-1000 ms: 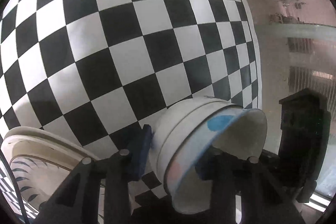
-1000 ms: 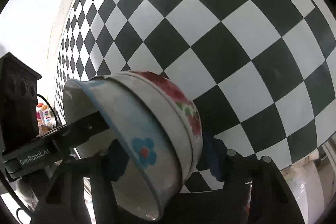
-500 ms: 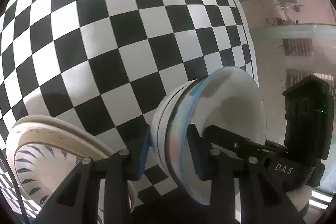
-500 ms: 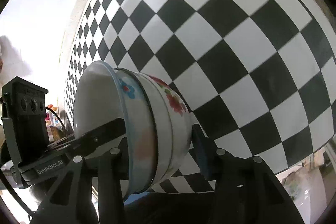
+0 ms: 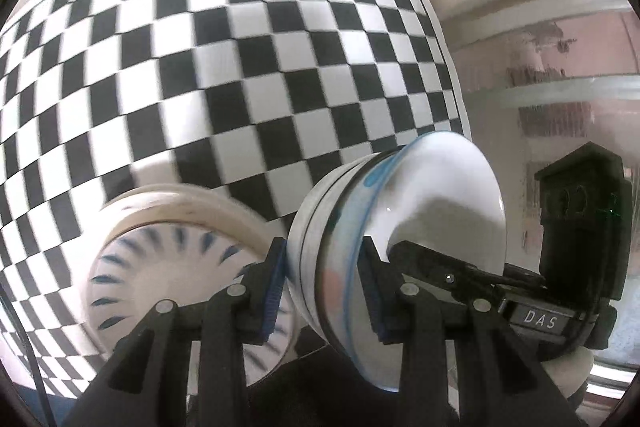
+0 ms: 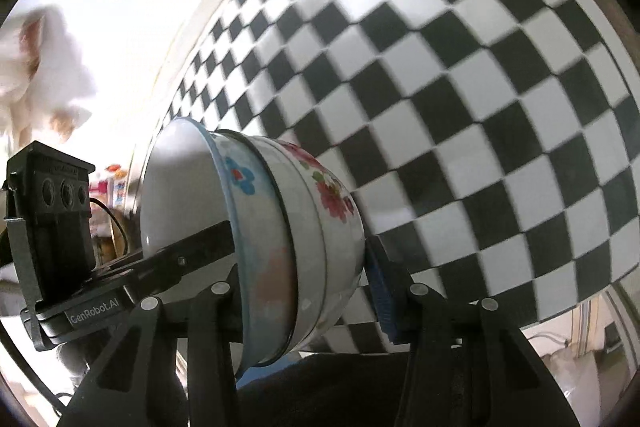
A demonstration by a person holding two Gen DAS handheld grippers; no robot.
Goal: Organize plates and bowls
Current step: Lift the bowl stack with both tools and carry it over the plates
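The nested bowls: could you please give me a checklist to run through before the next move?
1. Left gripper clamped across the wall of the nested bowls: ok.
2. Right gripper clamped on the same bowls: ok.
3. Bowls seated inside one another: ok, though the stack is tipped on its side.
4. Bowls clear of the checkered cloth: cannot tell from these angles.
5. Gap to the plate stack beside the bowls: cannot tell; the left gripper overlaps it in the left wrist view.
6. Place to set the bowls down in sight: not ok.
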